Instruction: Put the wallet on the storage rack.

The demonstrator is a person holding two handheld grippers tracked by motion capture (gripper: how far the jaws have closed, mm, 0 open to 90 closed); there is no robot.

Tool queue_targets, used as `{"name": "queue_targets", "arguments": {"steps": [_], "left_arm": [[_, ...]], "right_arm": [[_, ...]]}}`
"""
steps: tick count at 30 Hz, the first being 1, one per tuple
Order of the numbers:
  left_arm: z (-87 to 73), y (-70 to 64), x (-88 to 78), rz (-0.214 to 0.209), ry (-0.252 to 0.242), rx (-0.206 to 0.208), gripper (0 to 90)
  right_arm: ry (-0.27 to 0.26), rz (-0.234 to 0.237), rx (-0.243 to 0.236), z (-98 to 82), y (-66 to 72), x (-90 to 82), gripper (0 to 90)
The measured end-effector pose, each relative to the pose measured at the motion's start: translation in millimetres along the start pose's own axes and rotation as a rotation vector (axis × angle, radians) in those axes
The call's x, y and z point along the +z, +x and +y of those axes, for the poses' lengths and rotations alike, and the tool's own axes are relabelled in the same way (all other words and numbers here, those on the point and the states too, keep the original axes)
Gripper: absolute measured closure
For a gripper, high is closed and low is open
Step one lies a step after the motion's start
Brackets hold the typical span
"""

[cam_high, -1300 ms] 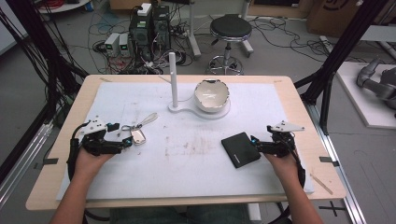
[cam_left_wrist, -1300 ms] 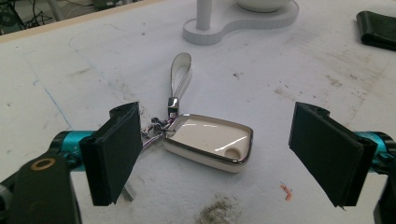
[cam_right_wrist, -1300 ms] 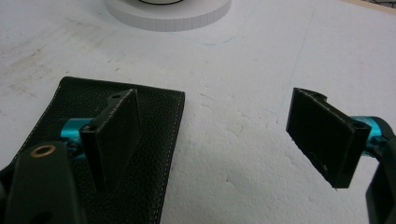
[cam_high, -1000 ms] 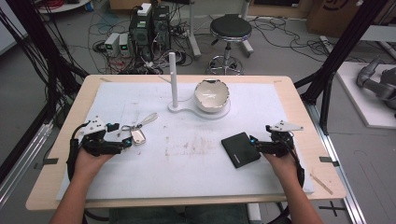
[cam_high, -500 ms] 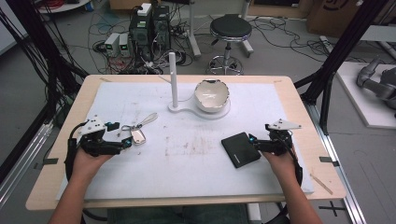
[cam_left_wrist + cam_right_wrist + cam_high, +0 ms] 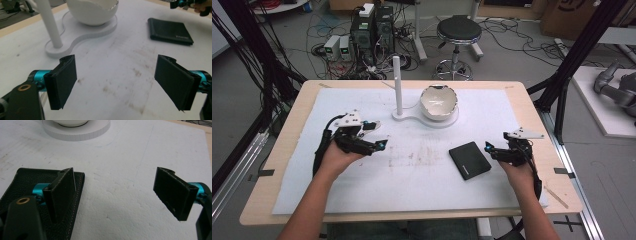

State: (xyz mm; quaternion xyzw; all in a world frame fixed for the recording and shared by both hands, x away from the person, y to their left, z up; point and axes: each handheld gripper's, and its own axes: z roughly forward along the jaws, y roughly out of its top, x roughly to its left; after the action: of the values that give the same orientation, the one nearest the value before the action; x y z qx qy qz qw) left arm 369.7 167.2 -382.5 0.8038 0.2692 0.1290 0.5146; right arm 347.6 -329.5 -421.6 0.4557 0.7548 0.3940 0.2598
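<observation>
Wallet (image 6: 469,160) flat on white mat (image 6: 362,200), front-right of bowl (image 6: 439,102), we hold R gripper (image 6: 488,148) wide open w/ nothing in it just beside wallet's right edge, L gripper (image 6: 383,143) wide open too, empty, well apart.

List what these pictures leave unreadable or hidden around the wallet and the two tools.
- Wallet: its near part is cut by the right gripper view's edge and covered by the right tool.
- Wallet stamp: blurred in the left gripper view.
- Bowl contents: too small in the high view.
</observation>
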Motion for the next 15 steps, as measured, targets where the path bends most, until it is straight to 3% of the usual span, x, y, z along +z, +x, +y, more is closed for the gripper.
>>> {"name": "queue_targets", "arguments": {"steps": [3, 8, 15], "left_arm": [[12.1, -3.3, 18.5, -0.039, -0.004, 0.002, 20.4], [27.1, -10.2, 45.9, -0.092, 0.031, 0.023, 20.4], [42.6, -17.3, 70.4, -0.137, 0.065, 0.050, 20.4]], "right_arm": [[-0.001, -0.003, 0.014, -0.4, -1.7, -0.8, 18.2], [-0.007, -0.004, 0.019, -0.9, -2.7, -2.2, 18.2], [-0.009, -0.004, 0.026, -1.6, -4.6, -3.1, 18.2]]}}
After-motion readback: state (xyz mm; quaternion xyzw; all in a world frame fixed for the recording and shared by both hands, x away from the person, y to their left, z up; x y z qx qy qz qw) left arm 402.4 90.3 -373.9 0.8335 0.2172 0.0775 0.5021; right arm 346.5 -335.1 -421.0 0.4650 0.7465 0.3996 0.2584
